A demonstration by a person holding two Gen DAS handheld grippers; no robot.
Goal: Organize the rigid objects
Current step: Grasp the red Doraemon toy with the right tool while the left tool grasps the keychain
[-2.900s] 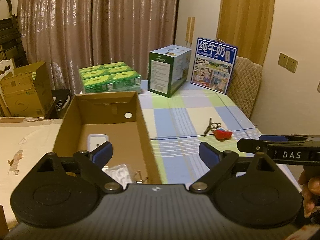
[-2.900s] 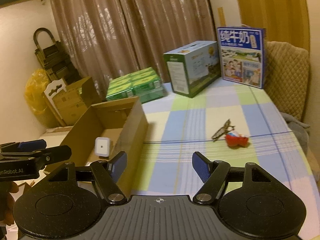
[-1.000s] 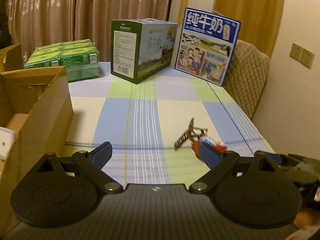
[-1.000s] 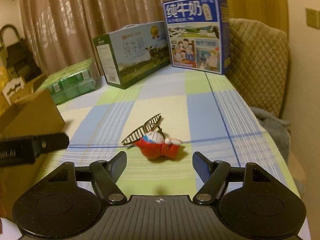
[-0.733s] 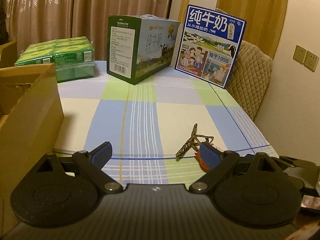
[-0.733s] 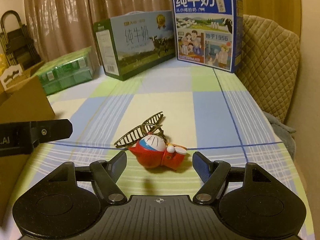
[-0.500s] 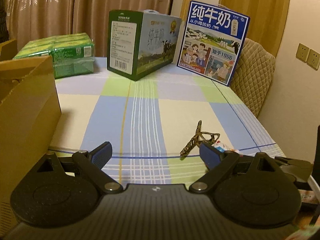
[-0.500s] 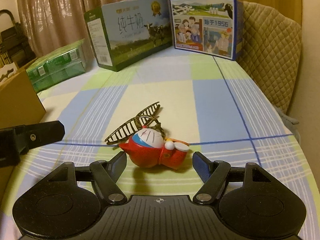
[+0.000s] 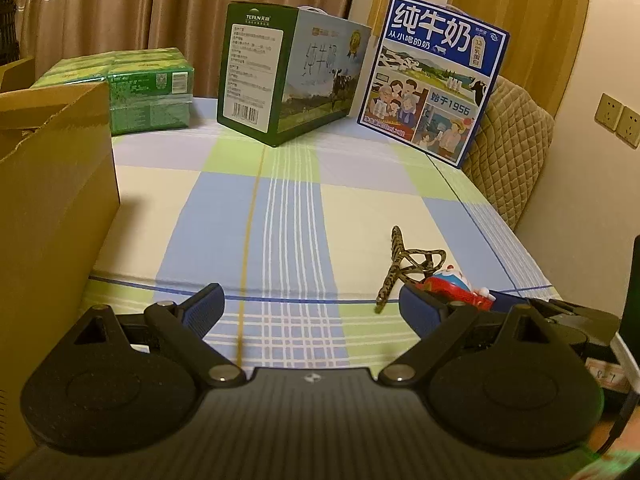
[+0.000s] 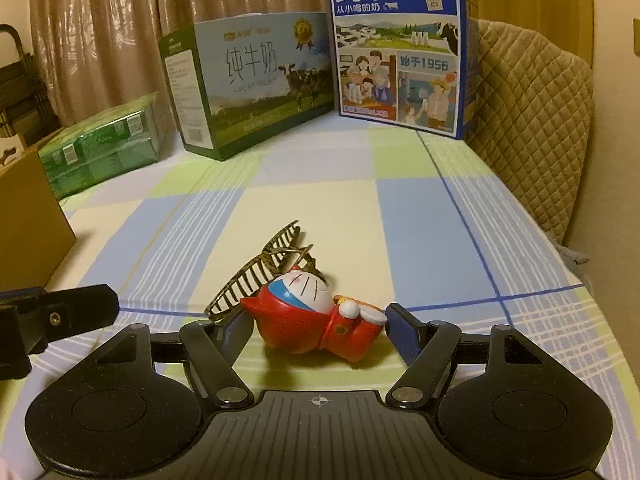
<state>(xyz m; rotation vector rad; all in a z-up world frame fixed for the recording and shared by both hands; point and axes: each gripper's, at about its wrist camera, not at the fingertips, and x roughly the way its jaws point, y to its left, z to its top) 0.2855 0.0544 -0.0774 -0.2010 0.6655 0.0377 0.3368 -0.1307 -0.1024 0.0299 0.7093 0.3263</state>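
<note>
A lived-in home room: heavy brown curtains (image 9: 120, 8) hang behind a worktop (image 9: 280, 208) under a checked cloth, with retail milk cartons (image 10: 400, 48), a quilted chair back (image 10: 532, 120), wall sockets (image 9: 618, 120) and a cardboard box (image 9: 52, 208).

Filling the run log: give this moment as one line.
right gripper: open, straddling red toy figure | left gripper: open, empty | hair claw: beside toy | cardboard box: left

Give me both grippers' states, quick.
Left gripper: open, empty.
Right gripper: open around the red toy figure, pads not pressing it.
</note>
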